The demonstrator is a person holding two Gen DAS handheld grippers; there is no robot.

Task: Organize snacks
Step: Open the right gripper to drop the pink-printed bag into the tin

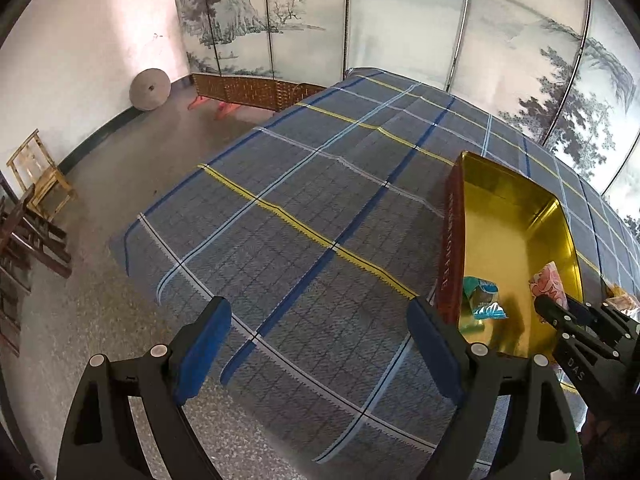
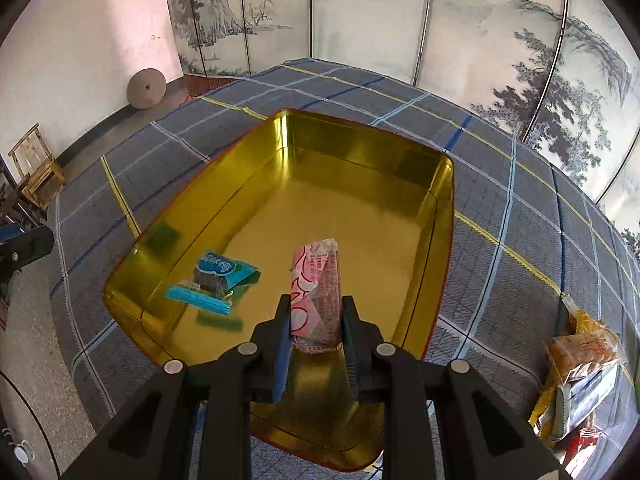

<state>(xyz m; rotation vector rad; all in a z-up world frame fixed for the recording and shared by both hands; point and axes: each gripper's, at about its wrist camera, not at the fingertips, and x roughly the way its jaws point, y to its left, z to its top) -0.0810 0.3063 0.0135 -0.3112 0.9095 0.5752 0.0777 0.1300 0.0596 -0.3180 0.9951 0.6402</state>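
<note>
Right wrist view: right tool (image 2: 316, 320) clamped on a pink-and-white snack packet (image 2: 318, 284), held end-up over the near part of an open gold tin (image 2: 444, 216)
Reason for the hold: the packet hangs above the tin floor, probably so it can be let go inside without sliding out
Already in the tin: a teal snack packet (image 2: 216, 280) lies flat near the left wall, apart from the pink one
Tin: it sits on a plaid-covered surface (image 2: 500, 216) with its lid off, apparently as the collecting place for the snacks
Waiting snacks: a heap of orange and silver packets (image 2: 580, 376) lies on the cloth to the right of the tin, well apart from it
Left wrist view: left tool (image 1: 320, 328) has its blue-padded fingers (image 1: 208, 332) spread wide and holds nothing, hovering over bare cloth left of the tin's red outer wall
Likely reason: it stays clear of the drop
Progress: early, I judge; one packet in, one about to go
</note>
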